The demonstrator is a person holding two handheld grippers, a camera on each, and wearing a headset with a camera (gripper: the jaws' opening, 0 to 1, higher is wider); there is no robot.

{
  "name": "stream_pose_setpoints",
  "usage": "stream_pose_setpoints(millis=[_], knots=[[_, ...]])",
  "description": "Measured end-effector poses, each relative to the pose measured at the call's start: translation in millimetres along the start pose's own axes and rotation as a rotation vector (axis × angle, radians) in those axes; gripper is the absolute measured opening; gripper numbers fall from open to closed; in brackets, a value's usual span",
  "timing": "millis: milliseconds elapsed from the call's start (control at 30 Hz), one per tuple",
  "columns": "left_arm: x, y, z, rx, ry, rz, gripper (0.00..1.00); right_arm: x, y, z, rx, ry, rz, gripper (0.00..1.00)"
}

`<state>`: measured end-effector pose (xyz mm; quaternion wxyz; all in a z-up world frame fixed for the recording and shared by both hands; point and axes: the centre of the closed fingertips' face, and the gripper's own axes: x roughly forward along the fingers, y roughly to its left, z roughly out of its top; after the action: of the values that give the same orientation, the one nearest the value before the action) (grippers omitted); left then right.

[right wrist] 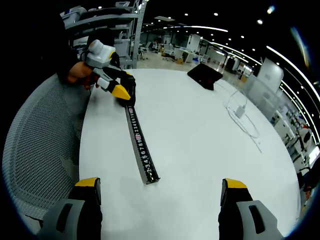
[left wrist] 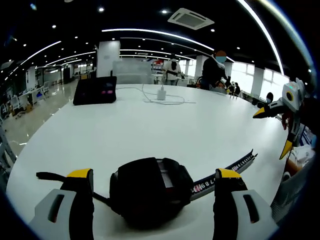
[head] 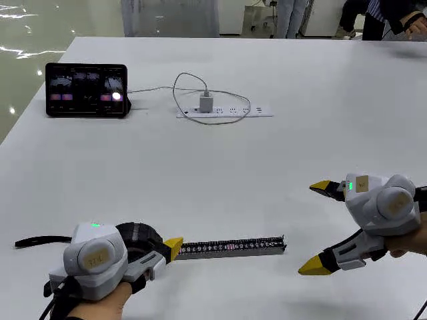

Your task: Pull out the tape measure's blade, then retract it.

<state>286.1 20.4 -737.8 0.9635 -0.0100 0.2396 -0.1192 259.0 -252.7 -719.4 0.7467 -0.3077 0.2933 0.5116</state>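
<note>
At 7 o'clock, left gripper (left wrist: 154, 174): I'm straddling tape measure (left wrist: 150, 195), jaws spread.
Blade (head: 230, 247): lying extended toward 3 o'clock.
Right gripper (head: 316, 227): gaping wide.

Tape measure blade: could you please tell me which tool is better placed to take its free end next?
Probably the right tool: open, with the blade's free end just ahead of its jaws. The left tool straddles the case.

Round black plastic tape measure case (left wrist: 150, 192), lower centre of the left gripper view: unpatterned. Its flat dark blade (head: 230, 247) bears white numerals with red marks. Left gripper (left wrist: 154, 173) and right gripper (head: 316, 227): white-grey shells, black jaws, yellow tips, green indicator lights. Flat white table top (head: 267, 153): plain.
</note>
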Motion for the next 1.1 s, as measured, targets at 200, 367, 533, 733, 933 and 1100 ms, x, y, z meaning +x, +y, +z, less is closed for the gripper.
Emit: stream_pose_setpoints(millis=[200,367,533,733,933,1100], knots=[[0.4,-2.6,3.2,0.007,-0.029,-0.017,0.99,15.6,7.5,-2.4,-0.056,0.034,0.092,0.96],[1.8,-6.2,5.2,0.029,-0.043,-0.035,0.99,26.7,6.9,-5.7,-0.090,0.062,0.139,0.87],[1.6,-11.1,-1.9,0.070,-0.007,-0.062,0.99,32.7,0.2,-9.6,-0.105,0.074,0.146,0.72],[0.9,-13.0,0.9,0.067,-0.019,-0.065,0.99,40.5,2.5,-17.9,-0.091,0.116,0.182,0.50],[0.9,-11.9,1.9,0.055,-0.024,-0.061,0.99,45.7,9.3,-23.6,-0.121,0.147,0.221,0.34],[0.8,-11.1,2.6,0.049,-0.028,-0.058,0.99,48.8,11.4,-24.1,-0.152,0.158,0.239,0.26]])
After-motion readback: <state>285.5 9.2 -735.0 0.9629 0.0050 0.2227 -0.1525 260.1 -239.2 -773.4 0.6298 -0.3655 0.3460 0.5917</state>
